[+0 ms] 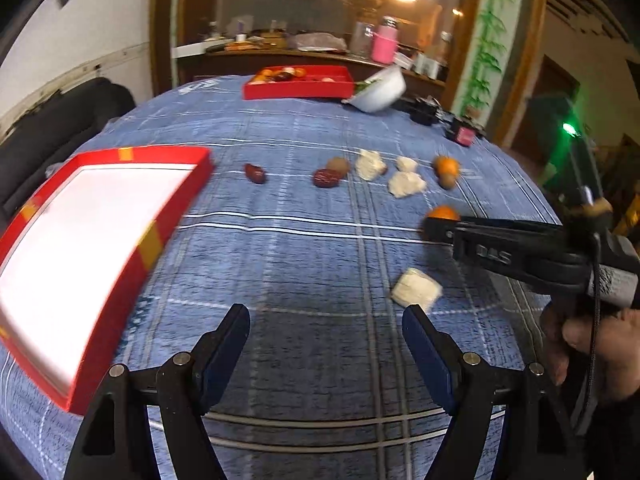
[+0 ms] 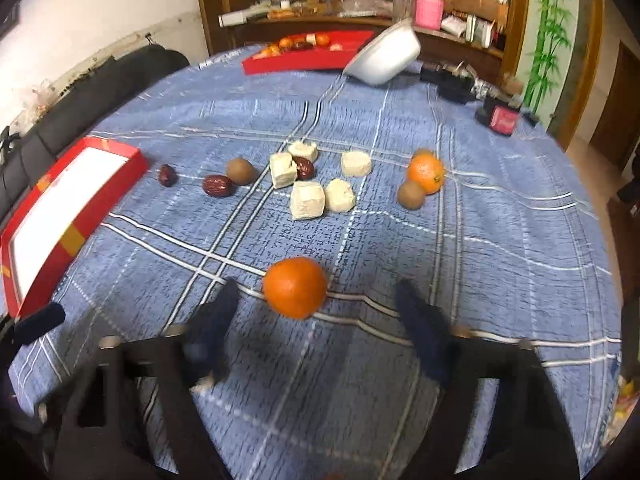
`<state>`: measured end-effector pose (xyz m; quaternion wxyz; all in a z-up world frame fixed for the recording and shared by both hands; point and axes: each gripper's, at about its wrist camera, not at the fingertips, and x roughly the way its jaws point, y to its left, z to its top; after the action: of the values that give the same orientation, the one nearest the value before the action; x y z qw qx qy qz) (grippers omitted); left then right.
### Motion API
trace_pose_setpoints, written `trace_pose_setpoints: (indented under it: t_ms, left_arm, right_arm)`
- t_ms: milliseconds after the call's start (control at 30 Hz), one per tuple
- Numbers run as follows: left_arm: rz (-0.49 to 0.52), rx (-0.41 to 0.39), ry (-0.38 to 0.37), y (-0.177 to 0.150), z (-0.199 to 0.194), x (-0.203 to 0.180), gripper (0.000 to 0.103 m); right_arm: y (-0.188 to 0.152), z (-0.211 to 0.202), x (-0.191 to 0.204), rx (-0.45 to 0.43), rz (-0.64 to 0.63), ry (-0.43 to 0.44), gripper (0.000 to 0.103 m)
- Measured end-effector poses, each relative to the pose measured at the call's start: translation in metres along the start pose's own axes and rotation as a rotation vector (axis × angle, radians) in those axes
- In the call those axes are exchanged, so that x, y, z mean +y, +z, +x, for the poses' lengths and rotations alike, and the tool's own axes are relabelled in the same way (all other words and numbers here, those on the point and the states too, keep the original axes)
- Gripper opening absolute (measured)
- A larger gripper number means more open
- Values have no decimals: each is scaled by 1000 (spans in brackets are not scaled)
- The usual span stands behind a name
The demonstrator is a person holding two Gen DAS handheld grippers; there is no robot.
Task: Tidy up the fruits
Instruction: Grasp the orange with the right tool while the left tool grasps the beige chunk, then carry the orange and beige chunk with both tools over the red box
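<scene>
The orange is lying on the cloth, between the right gripper's spread fingers, untouched. The step looks like reaching for it; closing comes next. The tray is waiting at nine o'clock. The left gripper is hanging apart, empty.

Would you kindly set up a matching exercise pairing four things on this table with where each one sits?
Things:
1. nearest orange
2. white bowl
3. empty red tray
4. cream blocks

Places:
A. tipped against the far red tray
B. at the table's left edge
C. clustered mid-table among the dates
D. just ahead of the open right claw

Pairs: 1-D, 2-A, 3-B, 4-C
</scene>
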<state>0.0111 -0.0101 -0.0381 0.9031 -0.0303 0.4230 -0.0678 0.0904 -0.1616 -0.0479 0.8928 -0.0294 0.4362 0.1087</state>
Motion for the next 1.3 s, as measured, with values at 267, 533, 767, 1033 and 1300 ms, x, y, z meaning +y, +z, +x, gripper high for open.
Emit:
trace_pose_setpoints:
  t_ms: [267, 533, 767, 1033, 1300]
  left_arm:
    - [93, 63, -76, 11, 30, -47, 68]
    - [114, 90, -78, 25, 46, -60, 34]
    - [58, 22, -87, 19, 21, -45, 34]
    - [-14, -53, -50, 15, -13, -8, 34]
    - [-172, -122, 85, 14, -41, 64, 34]
  right_arm:
    - [-7, -9, -15, -9, 34, 47, 32]
    - [-10, -21, -39, -75, 121, 94, 32]
    - [-10, -23, -38, -85, 121, 129, 32]
    - [-10, -30, -22, -99, 63, 131, 32]
    - [-17, -45, 15, -96, -7, 156, 32]
